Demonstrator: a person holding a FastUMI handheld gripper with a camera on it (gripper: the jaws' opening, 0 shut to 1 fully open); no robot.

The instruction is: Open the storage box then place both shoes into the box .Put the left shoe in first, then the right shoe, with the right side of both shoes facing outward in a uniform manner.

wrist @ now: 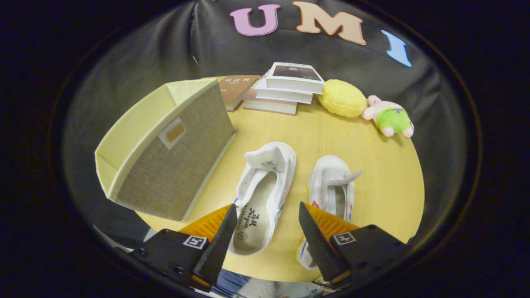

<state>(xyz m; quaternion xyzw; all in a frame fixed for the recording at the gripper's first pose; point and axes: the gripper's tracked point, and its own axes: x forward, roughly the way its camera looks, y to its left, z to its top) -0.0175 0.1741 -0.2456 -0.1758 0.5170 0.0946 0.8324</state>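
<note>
Item: gripper (267,229) spread wide, empty, over left shoe (265,194).
I judged storage box (165,145) already open; I straddled that shoe's heel first, right shoe (331,192) just beside.

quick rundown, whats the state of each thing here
storage box: open on top, nothing visible inside
left shoe: upright on table, partly between the fingers
right shoe: upright beside it, strap loose
gripper: open, holding nothing
books: closed, stacked
</note>
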